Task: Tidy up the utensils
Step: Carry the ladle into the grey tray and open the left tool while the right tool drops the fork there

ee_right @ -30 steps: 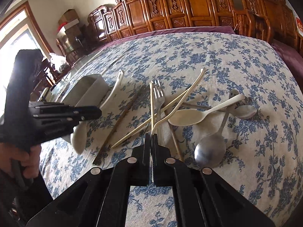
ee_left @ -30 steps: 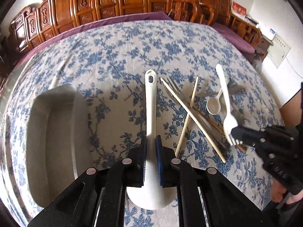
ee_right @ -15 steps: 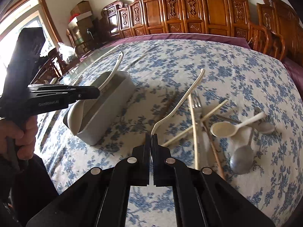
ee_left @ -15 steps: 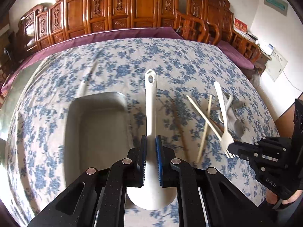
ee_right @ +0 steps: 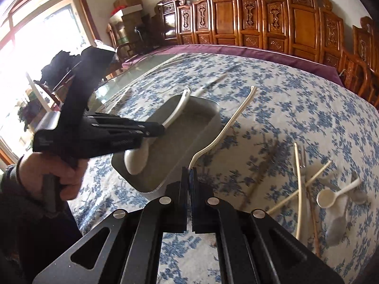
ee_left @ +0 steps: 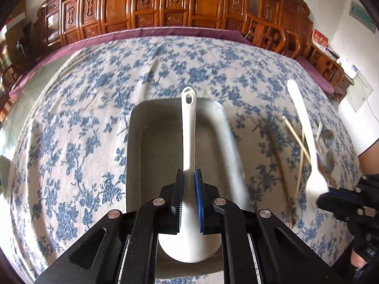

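On the left, the left gripper [ee_left: 188,197] is closed on the neck of a white plastic rice paddle [ee_left: 188,142], just above its round blade. The long axis of the paddle runs straight away from the gripper, with the handle end and its hanging hole pointing to the far side of the table and the blade toward the camera. The paddle is held in the air over the grey rectangular metal tray [ee_left: 151,142], whose long side runs in the same direction. The tray stands on the white tablecloth with blue flowers [ee_left: 71,130]. To the right, the right gripper [ee_right: 189,182] has its fingers pressed together on the head end of a cream plastic fork [ee_right: 227,123]. The curved handle of the fork points up and away, beside the right edge of the tray. Farther right, pale chopsticks [ee_right: 299,189], a small cream spoon [ee_right: 331,195] and a metal spoon [ee_right: 337,227] lie crossed on the cloth.
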{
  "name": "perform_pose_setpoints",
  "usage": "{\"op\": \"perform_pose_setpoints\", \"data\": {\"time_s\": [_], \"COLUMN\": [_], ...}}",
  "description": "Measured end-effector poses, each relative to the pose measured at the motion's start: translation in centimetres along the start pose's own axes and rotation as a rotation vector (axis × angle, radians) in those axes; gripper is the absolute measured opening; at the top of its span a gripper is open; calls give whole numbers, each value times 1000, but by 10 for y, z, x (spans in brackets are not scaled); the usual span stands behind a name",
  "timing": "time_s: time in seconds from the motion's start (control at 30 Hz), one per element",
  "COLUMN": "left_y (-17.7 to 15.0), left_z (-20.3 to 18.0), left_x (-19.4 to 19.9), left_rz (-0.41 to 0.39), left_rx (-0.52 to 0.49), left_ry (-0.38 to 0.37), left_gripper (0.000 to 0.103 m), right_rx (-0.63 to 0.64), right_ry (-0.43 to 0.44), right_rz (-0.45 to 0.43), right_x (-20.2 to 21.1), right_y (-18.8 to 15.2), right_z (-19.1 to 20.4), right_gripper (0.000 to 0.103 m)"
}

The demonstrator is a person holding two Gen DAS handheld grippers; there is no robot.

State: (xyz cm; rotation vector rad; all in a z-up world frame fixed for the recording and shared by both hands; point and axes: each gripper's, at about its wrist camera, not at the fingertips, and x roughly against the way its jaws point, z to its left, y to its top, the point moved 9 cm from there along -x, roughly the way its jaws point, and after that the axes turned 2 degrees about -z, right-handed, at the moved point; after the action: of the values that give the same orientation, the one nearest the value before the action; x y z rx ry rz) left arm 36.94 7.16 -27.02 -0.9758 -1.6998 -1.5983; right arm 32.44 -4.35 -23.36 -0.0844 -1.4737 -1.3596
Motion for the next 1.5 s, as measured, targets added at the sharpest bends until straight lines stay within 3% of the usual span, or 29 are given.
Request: {"op": "perform_pose_setpoints", "data": {"time_s": [0.37, 0.83, 1.17, 1.3, 1.5], "left_y": [-14, 11, 16, 16, 16], "left_z": [18, 43, 51, 44, 17], "left_x": [-23, 18, 27, 29, 37], "left_rz": [63, -62, -86, -95, -113], "left_rx": [35, 63, 76, 64, 30], "left_ry": [-22, 8, 15, 10, -19], "left_gripper": [9, 13, 14, 19, 24], "right_rx": [14, 47, 8, -1, -24], "right_ry": [24, 56, 36, 42, -8], "right_rz": [25, 83, 134, 119, 26], "right_x": [-23, -55, -88, -82, -30], "right_y": [3, -1, -15, -15, -12], "right_z": [26, 58, 52, 49, 23], "right_gripper": [3, 3, 5, 5, 5]}}
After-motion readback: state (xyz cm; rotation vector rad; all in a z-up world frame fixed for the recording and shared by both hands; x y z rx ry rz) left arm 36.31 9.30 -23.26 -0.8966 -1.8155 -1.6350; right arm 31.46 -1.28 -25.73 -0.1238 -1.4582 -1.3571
